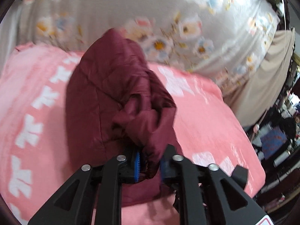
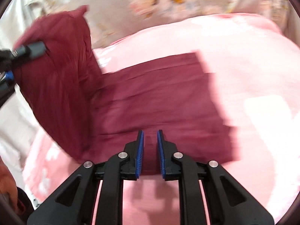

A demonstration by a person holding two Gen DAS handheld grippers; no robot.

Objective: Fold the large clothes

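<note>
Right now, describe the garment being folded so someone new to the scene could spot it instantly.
Start at the pink blanket with white block motifs spread over the floral bedsheet. Lying on it is the dark maroon puffy quilted jacket, one side lifted by the left gripper. It is the only dark, plain-coloured fabric there; everything around it is pale and patterned.

You see one maroon garment [image 2: 150, 97], one pink blanket [image 2: 243, 75], one floral sheet [image 1: 112, 9], two grippers: left gripper [image 1: 149, 166], right gripper [image 2: 150, 152].
</note>
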